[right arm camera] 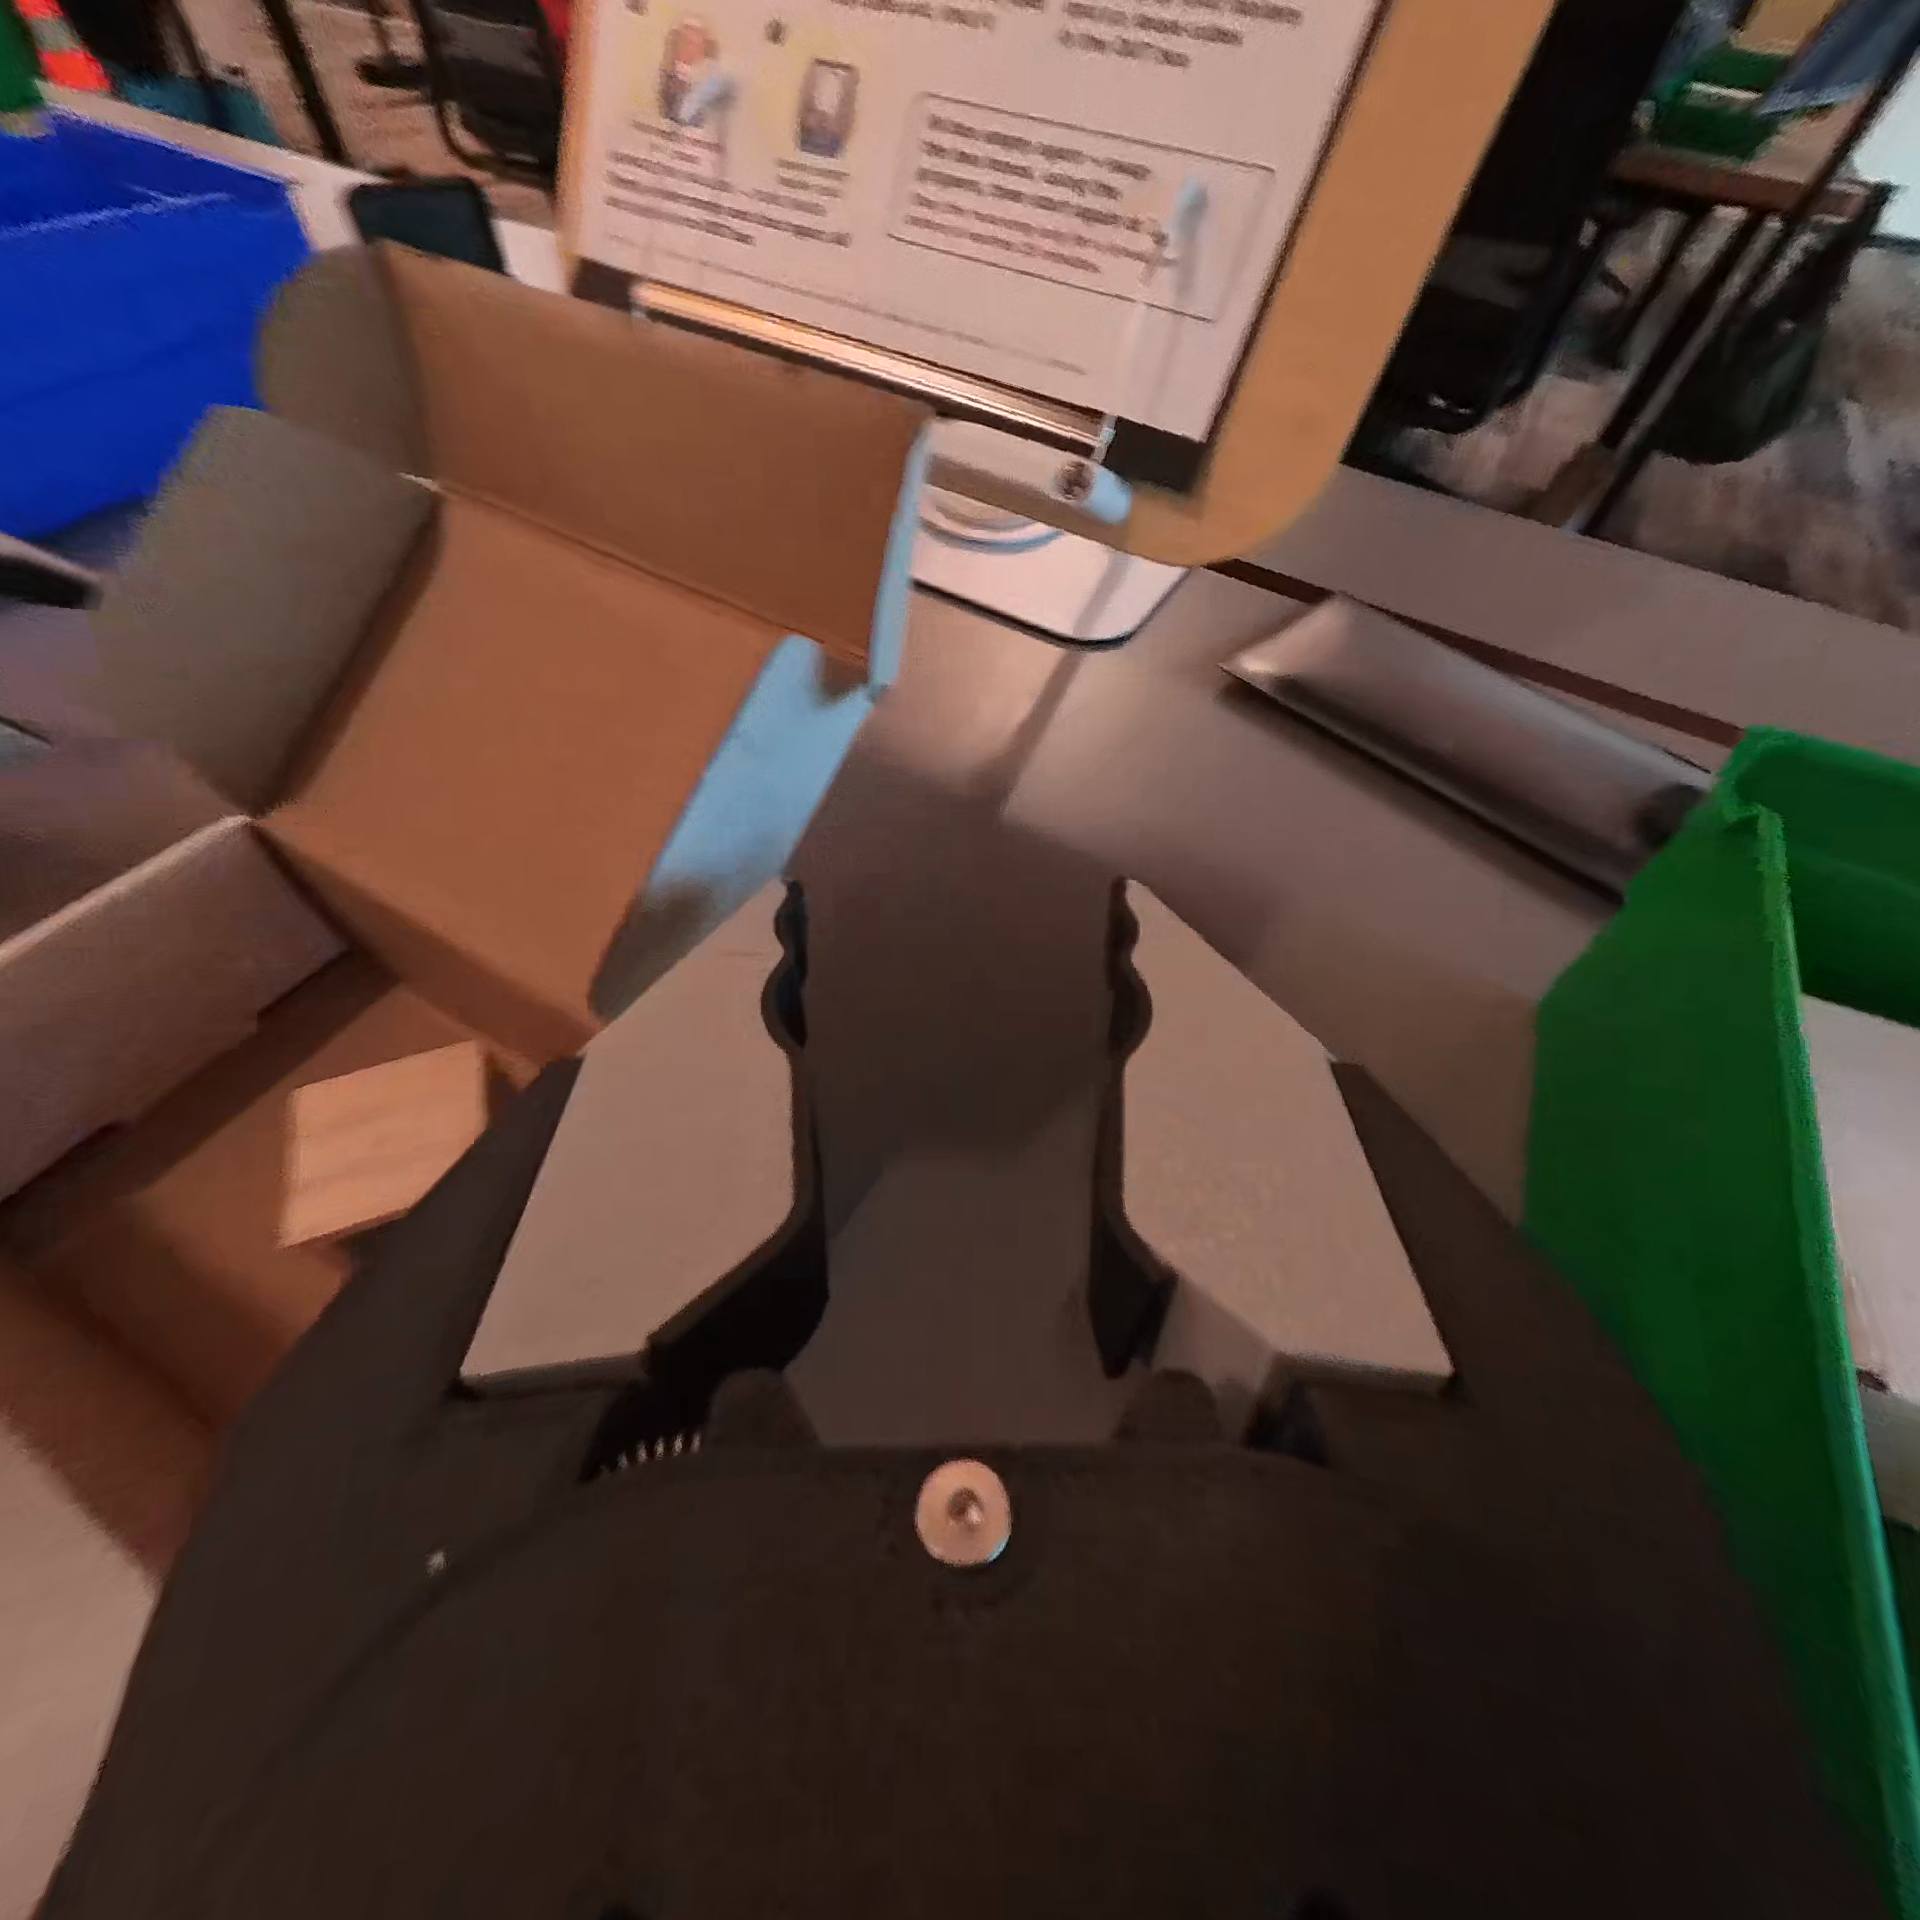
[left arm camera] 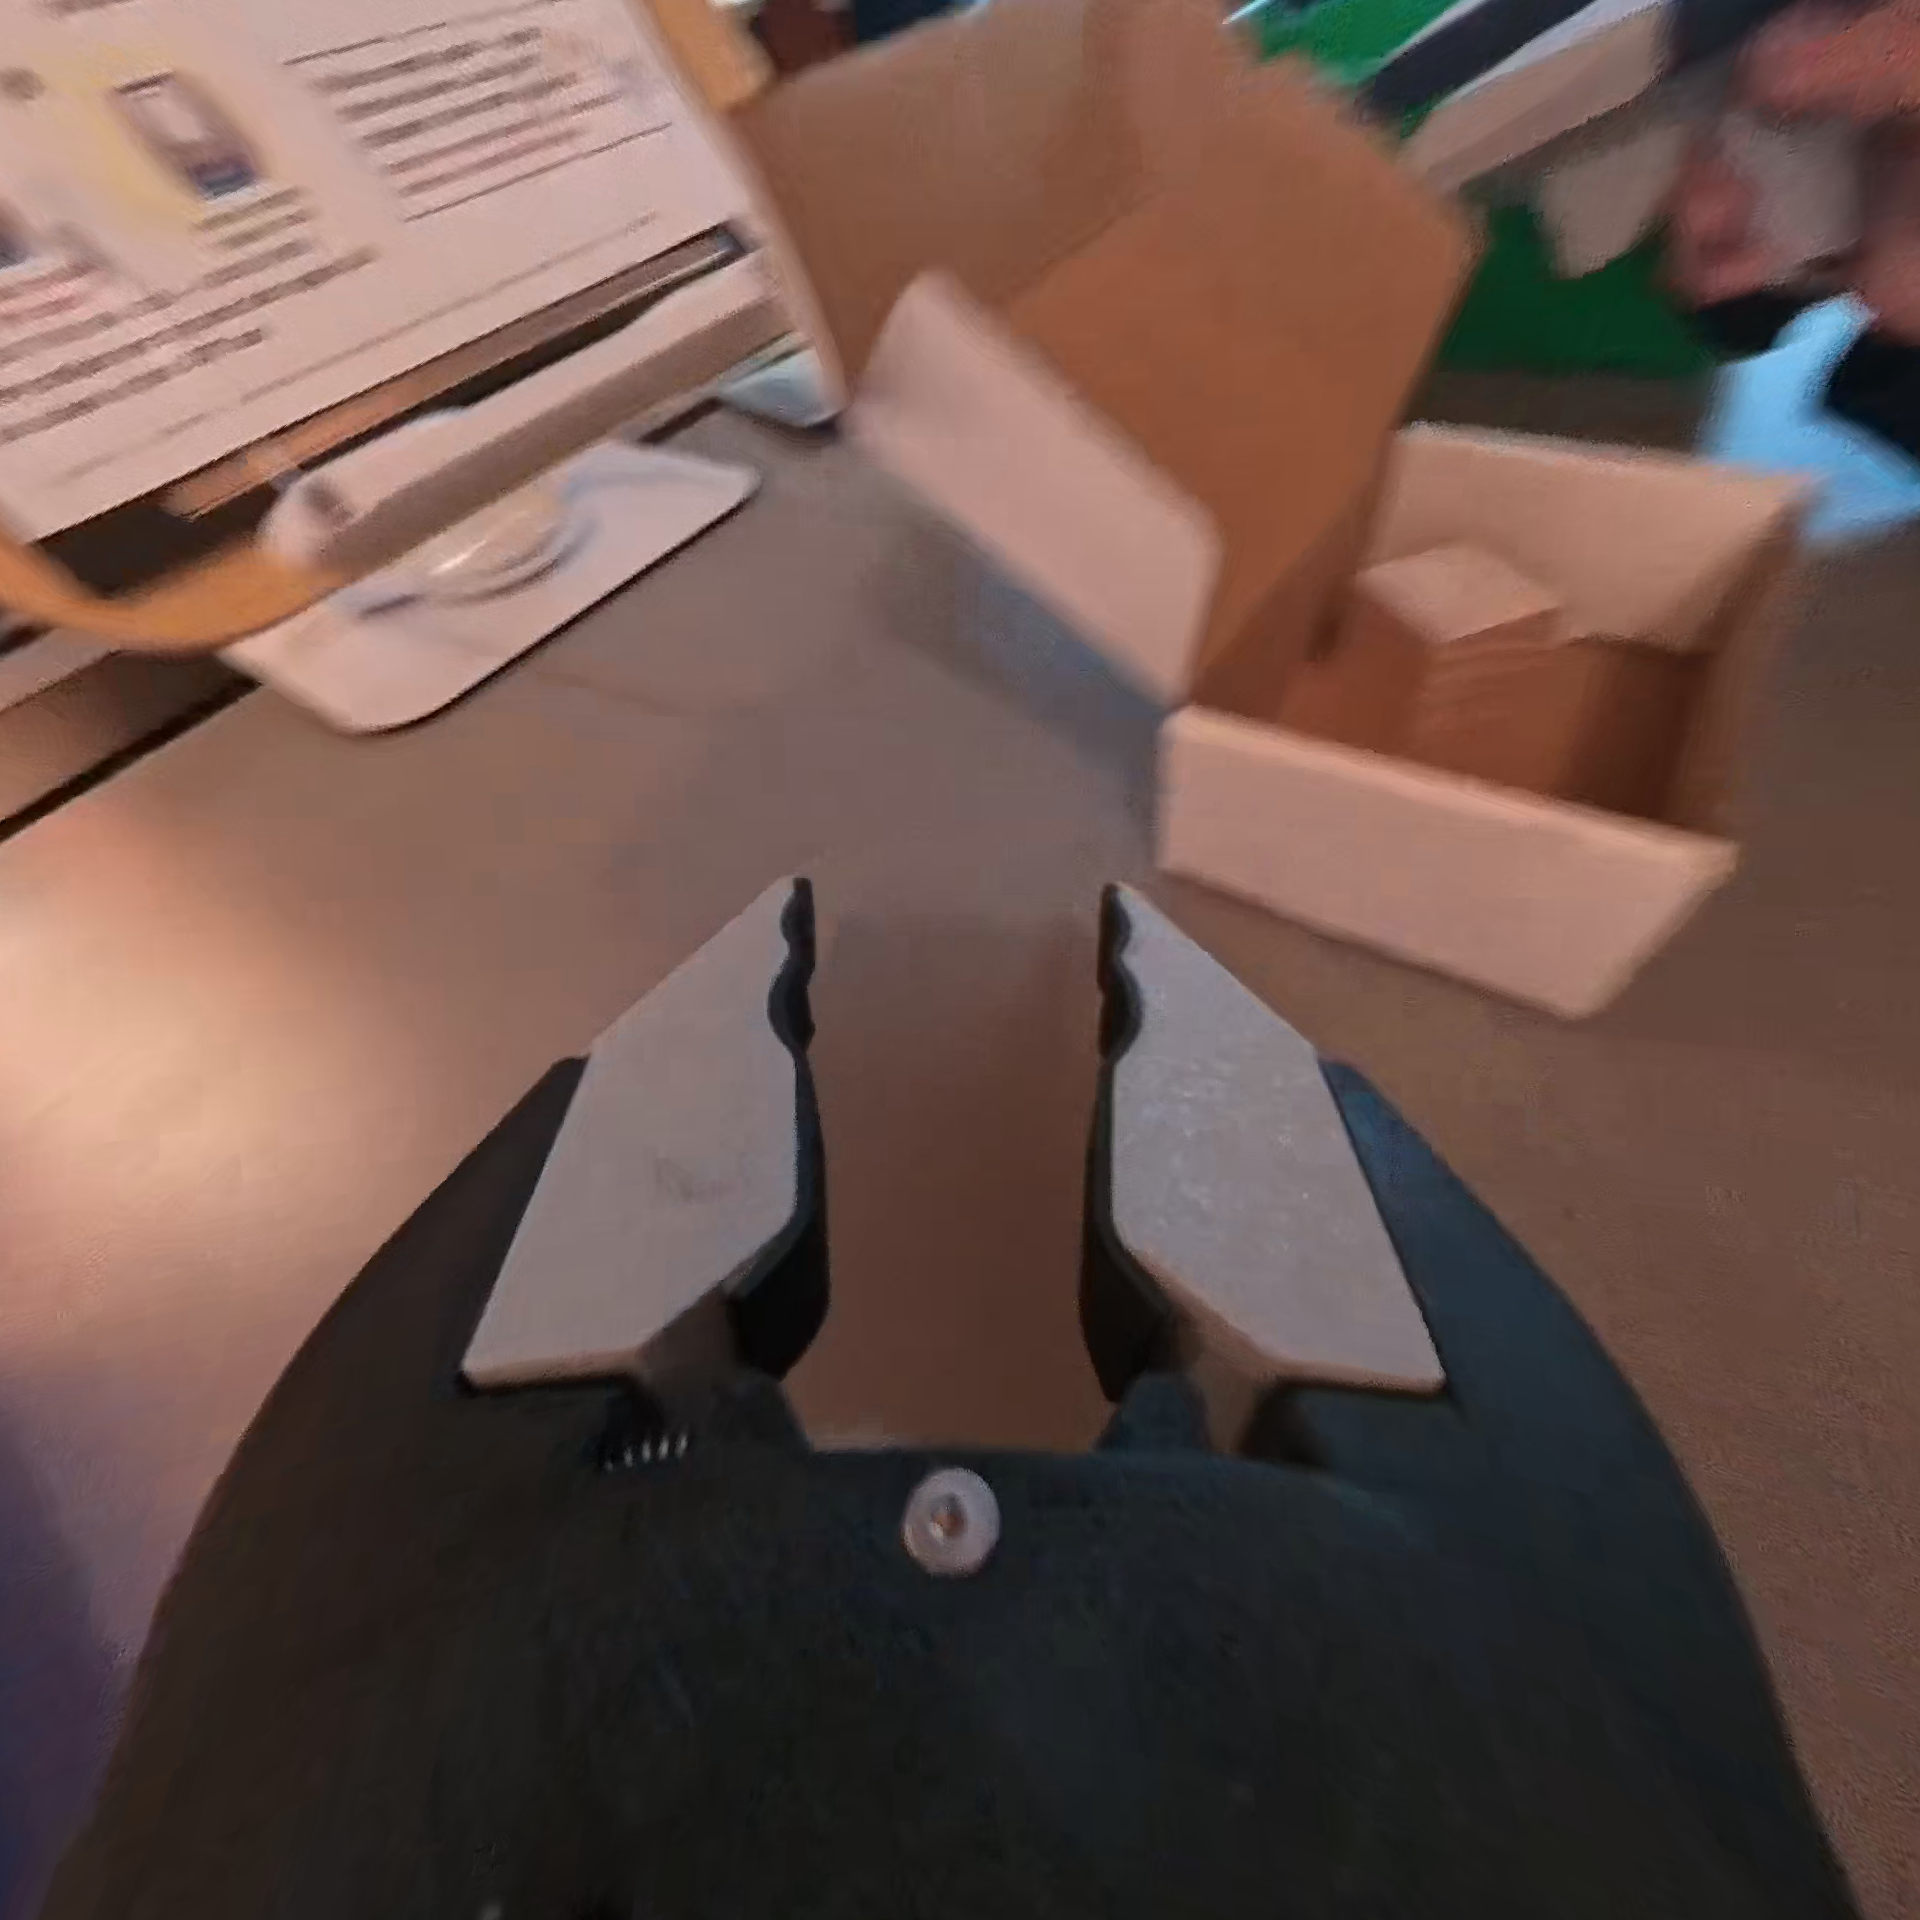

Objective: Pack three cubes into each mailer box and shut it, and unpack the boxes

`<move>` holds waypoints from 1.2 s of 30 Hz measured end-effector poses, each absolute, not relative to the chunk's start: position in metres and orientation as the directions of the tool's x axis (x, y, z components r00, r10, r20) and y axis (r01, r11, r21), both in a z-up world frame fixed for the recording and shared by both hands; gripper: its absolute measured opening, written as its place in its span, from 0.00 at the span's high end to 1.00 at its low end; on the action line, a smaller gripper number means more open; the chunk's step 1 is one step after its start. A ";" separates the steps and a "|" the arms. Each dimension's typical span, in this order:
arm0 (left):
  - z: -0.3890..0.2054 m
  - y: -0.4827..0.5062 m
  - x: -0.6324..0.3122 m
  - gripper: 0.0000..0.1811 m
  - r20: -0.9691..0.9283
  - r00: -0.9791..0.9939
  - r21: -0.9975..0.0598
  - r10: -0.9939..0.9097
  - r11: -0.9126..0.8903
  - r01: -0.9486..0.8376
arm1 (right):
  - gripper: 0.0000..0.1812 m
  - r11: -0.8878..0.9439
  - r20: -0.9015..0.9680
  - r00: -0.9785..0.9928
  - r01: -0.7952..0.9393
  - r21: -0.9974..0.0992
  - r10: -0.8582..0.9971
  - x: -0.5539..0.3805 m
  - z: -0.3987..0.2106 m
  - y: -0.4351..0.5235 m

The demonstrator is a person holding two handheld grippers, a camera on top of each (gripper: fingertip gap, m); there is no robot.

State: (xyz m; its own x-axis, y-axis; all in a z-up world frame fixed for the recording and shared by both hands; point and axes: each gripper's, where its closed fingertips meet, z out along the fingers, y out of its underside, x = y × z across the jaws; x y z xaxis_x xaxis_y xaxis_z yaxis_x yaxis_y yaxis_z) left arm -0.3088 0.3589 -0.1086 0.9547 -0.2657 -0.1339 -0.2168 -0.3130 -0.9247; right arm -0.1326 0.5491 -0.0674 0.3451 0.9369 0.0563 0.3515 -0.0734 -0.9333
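Hovering empty, jaws spread: right gripper [right arm camera: 956, 966] nearer; cube [right arm camera: 384, 1153] in box [right arm camera: 156, 935], lower left; left gripper [left arm camera: 956, 966] farther.

Green bin [right arm camera: 1704, 1195], blue bin [right arm camera: 125, 343], printed sign [right arm camera: 935, 177]

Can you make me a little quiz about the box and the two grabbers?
1. True or false: the mailer box has its lid up.
2. What sits inside the box? A) a wooden cube B) a ball C) a cup
3. Fill in: beside the right tool stands a ____ bin.

Key:
1. True.
2. A. Both views show a cube; I cannot tell if more are in there.
3. Green. Both this tool and the left tool are open and hold nothing.
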 end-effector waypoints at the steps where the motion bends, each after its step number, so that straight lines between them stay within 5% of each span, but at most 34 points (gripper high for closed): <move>1: -0.117 0.360 -0.322 0.73 -0.142 0.968 -0.916 -0.206 -0.343 -0.207 | 0.69 -0.073 0.068 0.375 0.349 -0.934 0.924 -0.133 -0.072 0.556; 5: -0.119 0.362 -0.336 0.79 -0.070 0.985 -0.917 -0.160 -0.377 -0.126 | 0.75 -0.040 0.139 0.420 0.389 -0.920 0.897 -0.138 -0.102 0.571; 13: -0.116 0.356 -0.342 0.71 -0.124 0.988 -0.918 -0.089 -0.367 -0.148 | 0.72 -0.072 0.151 0.411 0.478 -0.875 0.899 -0.141 -0.126 0.568; 18: -0.116 0.325 -0.371 0.79 -0.150 0.985 -0.883 0.081 -0.459 -0.097 | 0.73 -0.093 0.134 0.434 0.463 -0.881 0.891 -0.134 -0.126 0.572; 26: -0.009 0.231 -0.504 0.81 -0.128 0.930 -0.891 0.344 -0.452 0.044 | 0.73 -0.094 0.126 0.422 0.463 -0.881 0.898 -0.135 -0.126 0.571; 33: -0.106 0.144 -0.595 0.60 0.034 0.843 -0.470 0.537 -0.736 0.488 | 0.73 -0.067 0.157 0.393 0.500 -0.864 0.906 -0.142 -0.130 0.566; 36: -0.139 0.129 -0.607 0.61 0.000 0.823 -0.373 0.568 -0.764 0.527 | 0.73 -0.058 0.168 0.389 0.508 -0.860 0.906 -0.142 -0.131 0.565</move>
State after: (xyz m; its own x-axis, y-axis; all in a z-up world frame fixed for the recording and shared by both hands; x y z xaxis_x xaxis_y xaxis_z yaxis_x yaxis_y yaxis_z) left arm -0.6069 0.1293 -0.1385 0.8232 0.5678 0.0000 0.5268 -0.7638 -0.3730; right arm -0.1425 0.5651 -0.1312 0.3895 0.9055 0.1684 0.5075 -0.0584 -0.8596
